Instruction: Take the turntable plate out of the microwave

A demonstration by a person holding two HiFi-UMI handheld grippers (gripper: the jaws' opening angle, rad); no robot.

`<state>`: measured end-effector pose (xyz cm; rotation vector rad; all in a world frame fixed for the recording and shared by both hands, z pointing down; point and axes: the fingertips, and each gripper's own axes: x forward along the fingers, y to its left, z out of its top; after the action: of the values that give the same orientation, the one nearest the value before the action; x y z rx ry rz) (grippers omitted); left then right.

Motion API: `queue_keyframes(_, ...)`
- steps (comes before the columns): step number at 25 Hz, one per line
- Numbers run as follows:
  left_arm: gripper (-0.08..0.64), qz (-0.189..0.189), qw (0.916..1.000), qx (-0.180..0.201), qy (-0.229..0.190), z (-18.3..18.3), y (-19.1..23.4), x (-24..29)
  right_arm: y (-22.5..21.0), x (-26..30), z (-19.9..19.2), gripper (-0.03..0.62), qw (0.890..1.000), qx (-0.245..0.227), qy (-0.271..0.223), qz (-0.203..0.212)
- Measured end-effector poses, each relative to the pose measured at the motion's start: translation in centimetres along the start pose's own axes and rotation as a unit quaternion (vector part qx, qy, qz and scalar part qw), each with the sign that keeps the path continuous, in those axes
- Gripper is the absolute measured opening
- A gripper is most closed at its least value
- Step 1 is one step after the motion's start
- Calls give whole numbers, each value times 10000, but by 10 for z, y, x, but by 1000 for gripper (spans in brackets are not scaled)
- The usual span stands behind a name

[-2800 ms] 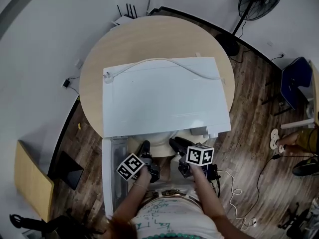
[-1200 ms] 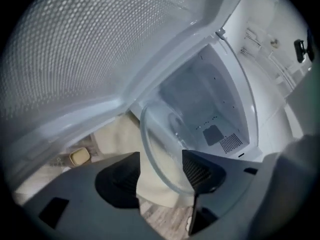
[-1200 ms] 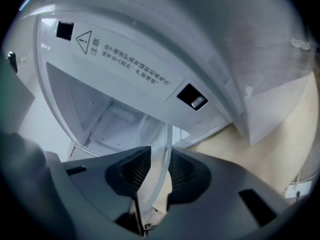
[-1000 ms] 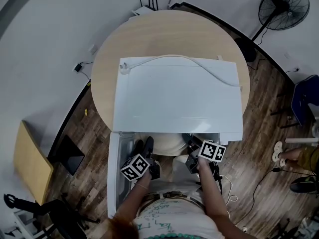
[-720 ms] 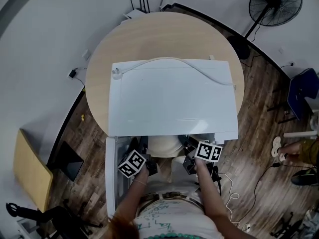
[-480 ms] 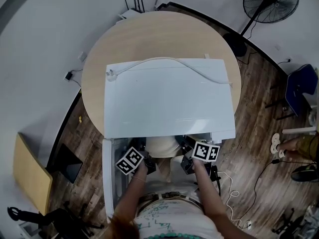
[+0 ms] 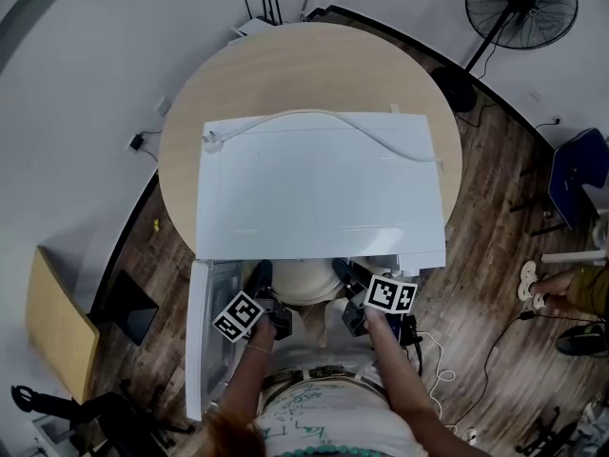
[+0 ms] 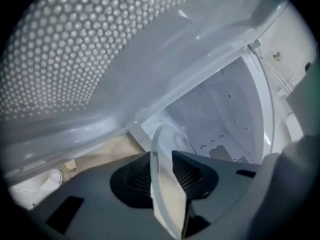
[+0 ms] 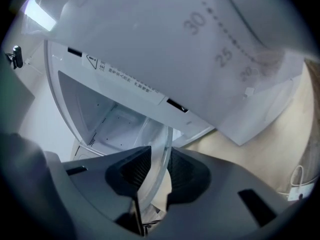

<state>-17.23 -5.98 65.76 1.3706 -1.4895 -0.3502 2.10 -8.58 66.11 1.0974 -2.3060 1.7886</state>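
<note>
Dark wooden floorboards (image 7: pixel 495 246) surround a round pale-wood table (image 7: pixel 285 65) in the head view, with a black standing fan (image 7: pixel 519 3) far beyond the right-hand jaws. A white box-shaped microwave (image 7: pixel 314 179) fills the tabletop and a thin white cord (image 7: pixel 324 117) lies across its roof. At the microwave's open front the left gripper (image 7: pixel 259 276) and the right gripper (image 7: pixel 343 272) reach in side by side. The round clear glass turntable plate (image 7: pixel 309 279) sits between the two sets of jaws, partly out of the opening. The white door (image 7: pixel 202 322) hangs open on the outer side of the left jaws. In the left gripper view the plate stands on edge, its rim caught between the dark ribbed pads (image 8: pixel 132 176). These jaws have just been closing and now stand narrow, pressed on the glass. The door's dotted window screen (image 8: pixel 75 59) curves above and to the left of them, and the white cavity (image 8: pixel 220 119) opens beyond them to the right. In the right gripper view the jaws are likewise drawn in to a narrow gap and clamp the opposite rim of the plate, which rises straight up between their ribbed faces. The cavity lies ahead and left of these jaws, the control panel with printed dial numbers (image 9: pixel 200 34) looms above them, and bare tabletop shows to their right.
</note>
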Motion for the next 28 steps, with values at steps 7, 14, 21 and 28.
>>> queue_keyframes(7, 114, -6, 9996, -11, -288, -2, -6, -18, 9, -5, 2, 87, 9996, -131, 146, 220)
queue_keyframes(14, 111, 34, 9979, -46, -653, -15, -9, -38, 12, -16, 0, 86, 9985, -153, 284, 439)
queue_keyframes(21, 109, 62, 9947, -90, -1022, -23, -13, -59, 17, -23, -4, 89, 9967, -263, 419, 646)
queue_keyframes(28, 110, -14, 9935, -130, -1132, -32, -18, -79, 28, -37, -9, 89, 9948, -500, 452, 763)
